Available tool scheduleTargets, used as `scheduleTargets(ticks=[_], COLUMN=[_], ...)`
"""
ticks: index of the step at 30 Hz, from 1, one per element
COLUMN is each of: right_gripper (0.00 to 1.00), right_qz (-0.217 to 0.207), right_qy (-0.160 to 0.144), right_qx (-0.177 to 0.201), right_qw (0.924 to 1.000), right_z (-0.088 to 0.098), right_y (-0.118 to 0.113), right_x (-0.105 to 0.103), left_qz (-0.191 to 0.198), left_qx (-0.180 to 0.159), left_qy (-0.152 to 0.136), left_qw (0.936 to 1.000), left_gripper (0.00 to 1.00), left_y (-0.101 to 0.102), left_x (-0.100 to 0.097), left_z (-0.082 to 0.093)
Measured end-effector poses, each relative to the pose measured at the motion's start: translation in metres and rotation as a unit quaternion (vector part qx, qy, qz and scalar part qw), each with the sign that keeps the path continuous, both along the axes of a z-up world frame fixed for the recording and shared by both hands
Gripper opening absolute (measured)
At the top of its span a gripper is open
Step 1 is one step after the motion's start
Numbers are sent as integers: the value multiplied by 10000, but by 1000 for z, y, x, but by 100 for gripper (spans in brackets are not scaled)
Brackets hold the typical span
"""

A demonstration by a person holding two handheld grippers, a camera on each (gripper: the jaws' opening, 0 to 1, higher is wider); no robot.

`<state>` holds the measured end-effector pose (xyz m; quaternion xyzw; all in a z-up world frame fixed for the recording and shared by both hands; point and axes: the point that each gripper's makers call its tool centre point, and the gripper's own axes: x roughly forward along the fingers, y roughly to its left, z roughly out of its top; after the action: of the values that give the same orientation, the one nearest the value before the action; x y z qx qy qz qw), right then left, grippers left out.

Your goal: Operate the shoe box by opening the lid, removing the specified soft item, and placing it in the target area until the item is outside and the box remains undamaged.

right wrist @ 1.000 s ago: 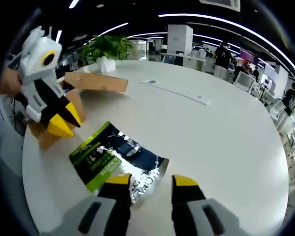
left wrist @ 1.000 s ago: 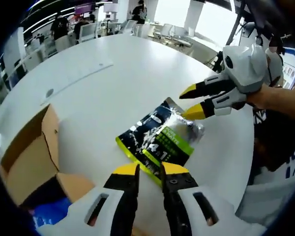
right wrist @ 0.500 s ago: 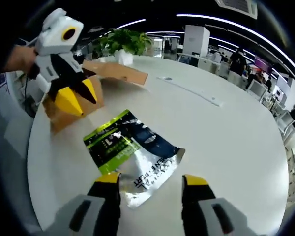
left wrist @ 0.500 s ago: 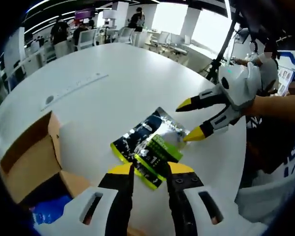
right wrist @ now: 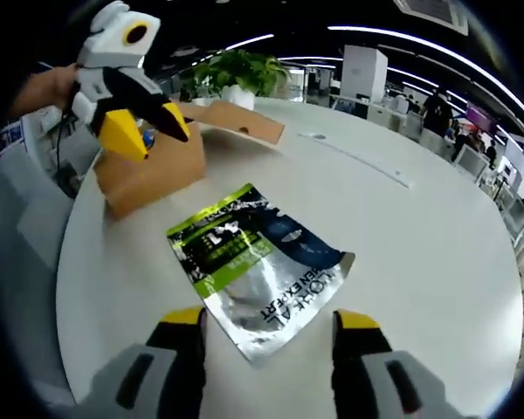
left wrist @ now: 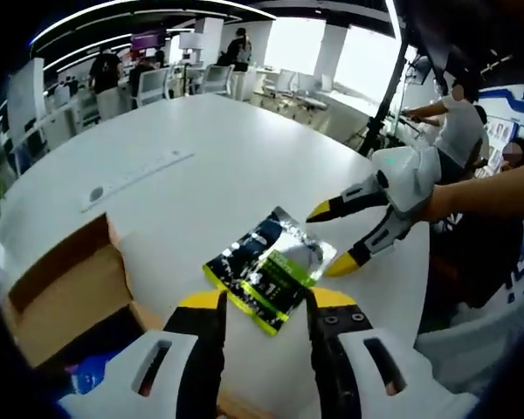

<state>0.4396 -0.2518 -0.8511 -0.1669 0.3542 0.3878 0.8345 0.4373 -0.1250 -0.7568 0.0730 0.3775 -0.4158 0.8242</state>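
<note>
Pouch (right wrist: 255, 262) lies flat on the white table (right wrist: 419, 244), outside the cardboard shoe box (right wrist: 153, 166), nothing touching it. Box sits open just beside the pouch, flap (right wrist: 236, 127) up, something blue inside (left wrist: 87, 377). Left gripper (left wrist: 264, 301) jaws spread wide, hovering at the pouch's green edge, gripping nothing. Right gripper (right wrist: 266, 319) also spread wide at the pouch's silver end, gripping nothing. Potted plant (right wrist: 236, 74) sits beyond the box.
</note>
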Motion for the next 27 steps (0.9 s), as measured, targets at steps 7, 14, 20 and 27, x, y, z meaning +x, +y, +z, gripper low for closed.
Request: scheduleTargets(ticks=[7, 14, 20, 27], right_gripper=[57, 56, 56, 56], right_qz=[30, 111, 162, 97], right_qy=[27, -20, -81, -169], right_qx=[14, 53, 10, 3], right_qw=[10000, 9999, 9998, 9998], right_z=[-4, -4, -5, -3], right_y=[1, 8, 15, 24], right_x=[0, 1, 2, 5], left_qz=[86, 245, 351, 630], left_qx=[-109, -229, -316, -284], left_qy=[-135, -219, -384, -482], left_qw=[9998, 9992, 9981, 9964], left_gripper=[41, 43, 44, 45], left_y=[16, 37, 53, 88], left_x=[0, -1, -1, 1], left_z=[14, 27, 40, 46])
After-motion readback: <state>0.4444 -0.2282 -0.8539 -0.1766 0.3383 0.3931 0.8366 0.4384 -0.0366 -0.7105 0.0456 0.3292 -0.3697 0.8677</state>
